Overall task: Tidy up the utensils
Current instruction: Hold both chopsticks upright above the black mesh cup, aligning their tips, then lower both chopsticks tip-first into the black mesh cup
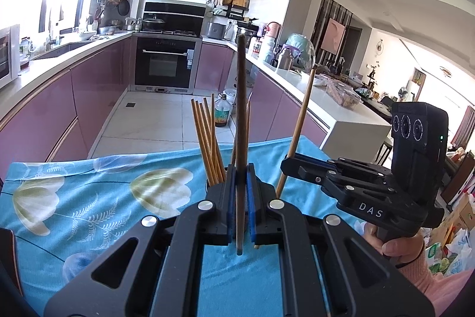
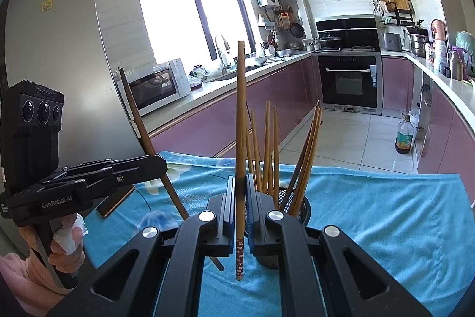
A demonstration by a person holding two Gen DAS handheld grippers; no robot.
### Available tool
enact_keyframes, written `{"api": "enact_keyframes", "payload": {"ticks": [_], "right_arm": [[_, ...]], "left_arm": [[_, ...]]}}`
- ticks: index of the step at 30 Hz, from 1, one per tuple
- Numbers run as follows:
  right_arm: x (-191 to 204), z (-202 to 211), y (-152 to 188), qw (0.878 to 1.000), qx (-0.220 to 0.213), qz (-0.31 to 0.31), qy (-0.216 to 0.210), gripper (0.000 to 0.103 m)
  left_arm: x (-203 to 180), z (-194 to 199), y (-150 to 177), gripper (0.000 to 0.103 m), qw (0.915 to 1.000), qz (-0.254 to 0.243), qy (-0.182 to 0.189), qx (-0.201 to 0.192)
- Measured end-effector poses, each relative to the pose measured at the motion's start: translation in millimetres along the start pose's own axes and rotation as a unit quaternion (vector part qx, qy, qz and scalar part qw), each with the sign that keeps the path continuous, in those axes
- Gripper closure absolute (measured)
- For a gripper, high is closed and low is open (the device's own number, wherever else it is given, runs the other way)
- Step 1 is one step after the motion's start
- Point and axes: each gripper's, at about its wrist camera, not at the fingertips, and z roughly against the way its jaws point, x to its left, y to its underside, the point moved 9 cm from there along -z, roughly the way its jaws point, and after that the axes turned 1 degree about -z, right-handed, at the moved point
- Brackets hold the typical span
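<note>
Two chopsticks in play, both held upright above the cloth. Dark brown chopstick [image 1: 241,121] is clamped between the pads of the left gripper [image 1: 240,183], lower tip hanging just past the pads, top end pointing up. Lighter bamboo chopstick [image 2: 240,144] with a patterned pink tip is clamped the same way in the right gripper [image 2: 240,189], near vertical.

Mesh holder [image 2: 301,208] sits on the cloth just beyond both grippers, right of the right gripper in its own view, partly hidden behind the fingers. It carries a fan of bamboo chopsticks [image 2: 268,150] leaning in several directions; count is hard to read, maybe nine or so.

Both grippers are side by side, near each other, each gripped by a hand [image 1: 394,245] in a pink sleeve [image 1: 439,284]. Left hand also has a wad of white tissue [image 2: 69,233] pressed against the handle.

Counter is covered by a blue floral cloth [image 1: 89,198]. A phone-like flat object [image 2: 115,202] lies at its left edge, under the left gripper.

Far side: kitchen with pink cabinets [image 1: 53,115], oven [image 1: 164,61], oil bottle [image 2: 404,138] on the floor, microwave [image 2: 157,85] on the left worktop.
</note>
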Motion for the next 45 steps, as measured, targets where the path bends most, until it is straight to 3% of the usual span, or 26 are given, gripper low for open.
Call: {"api": "enact_keyframes", "payload": {"ticks": [14,45], "right_arm": [[3,2,-11,1.0,-0.01,0.009,0.007,0.097],[-3,-1,-43,0.999,-0.031,0.015,0.013,0.097]], "left_arm": [[-5,1,-24,0.095,0.9998,-0.007,0.007,-0.015],[-6,1,-46,0.095,0.9991,-0.01,0.014,-0.038]]}}
